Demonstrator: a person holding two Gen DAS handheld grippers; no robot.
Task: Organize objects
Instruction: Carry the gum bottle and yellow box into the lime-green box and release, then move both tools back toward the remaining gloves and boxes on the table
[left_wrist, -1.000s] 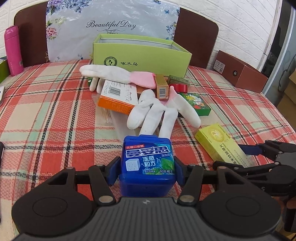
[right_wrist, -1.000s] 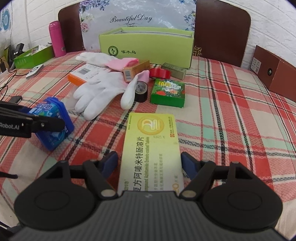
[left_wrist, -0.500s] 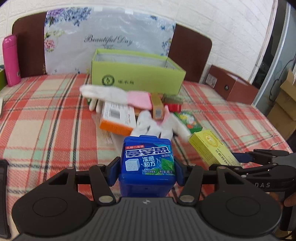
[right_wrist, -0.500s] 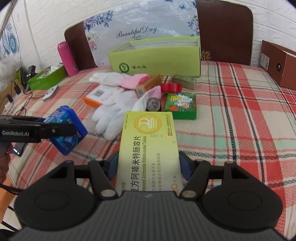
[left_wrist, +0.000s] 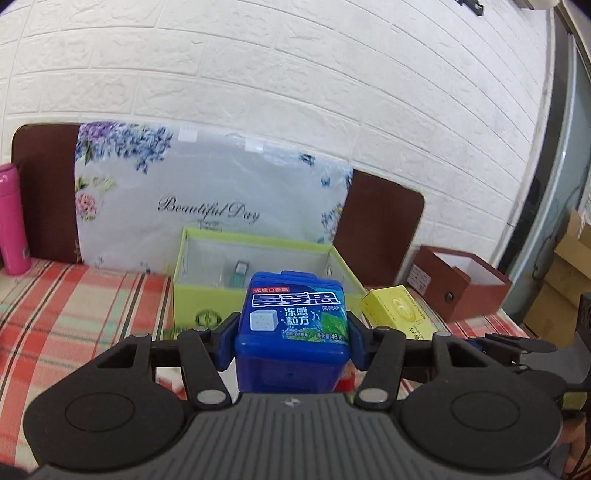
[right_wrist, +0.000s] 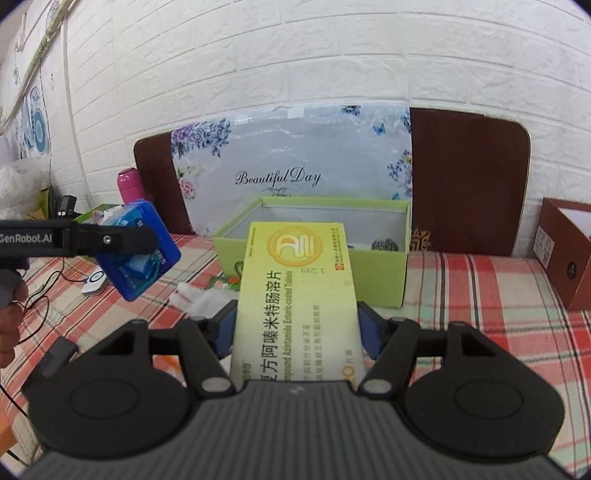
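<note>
My left gripper (left_wrist: 293, 334) is shut on a blue gum box (left_wrist: 295, 325) and holds it in the air in front of the open green box (left_wrist: 192, 291). My right gripper (right_wrist: 297, 328) is shut on a yellow tablet box (right_wrist: 295, 291), lifted before the same green box (right_wrist: 380, 280). The gum box (right_wrist: 142, 258) and left gripper show at the left of the right wrist view. The yellow box (left_wrist: 400, 308) shows right of the gum box in the left wrist view. A small item lies inside the green box.
A floral "Beautiful Day" bag (left_wrist: 207, 206) leans behind the green box. A pink bottle (left_wrist: 13, 225) stands far left. A brown box (left_wrist: 458, 284) stands at the right. A white glove (right_wrist: 199, 299) lies on the plaid tablecloth (right_wrist: 472, 295).
Both grippers have lifted their boxes off the table and moved forward toward the green box. The pile of gloves and small boxes has dropped out of view below.
</note>
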